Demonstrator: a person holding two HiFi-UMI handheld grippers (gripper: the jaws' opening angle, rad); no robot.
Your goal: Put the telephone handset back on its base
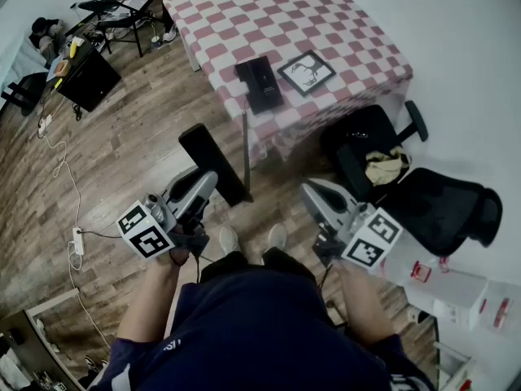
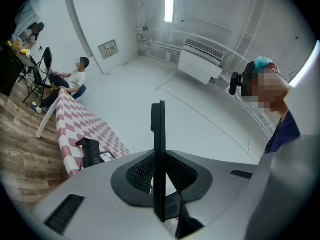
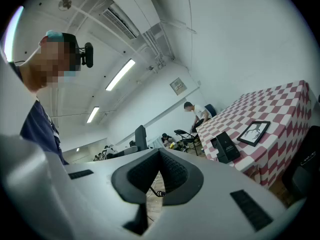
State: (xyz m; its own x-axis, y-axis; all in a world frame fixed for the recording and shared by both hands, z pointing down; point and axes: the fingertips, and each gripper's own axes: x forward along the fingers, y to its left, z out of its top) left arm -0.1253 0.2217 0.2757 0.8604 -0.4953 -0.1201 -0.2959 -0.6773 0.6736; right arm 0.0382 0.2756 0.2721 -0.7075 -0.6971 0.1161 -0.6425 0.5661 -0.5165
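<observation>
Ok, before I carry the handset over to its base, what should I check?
1. Grip on the handset: ok. The left gripper has its jaws shut on it, edge-on.
2. Right gripper free to help: ok. Its jaws are together with nothing between them.
3. Base located: ok. It sits on the checked table near the front edge, beside a picture frame.
4. Cradle ready for the handset: cannot tell, too far off.
5. Base within reach: not ok. Both grippers are well short of the table.
6. Approach: ok, but the office chair stands at the table's right corner, so keep left.
</observation>
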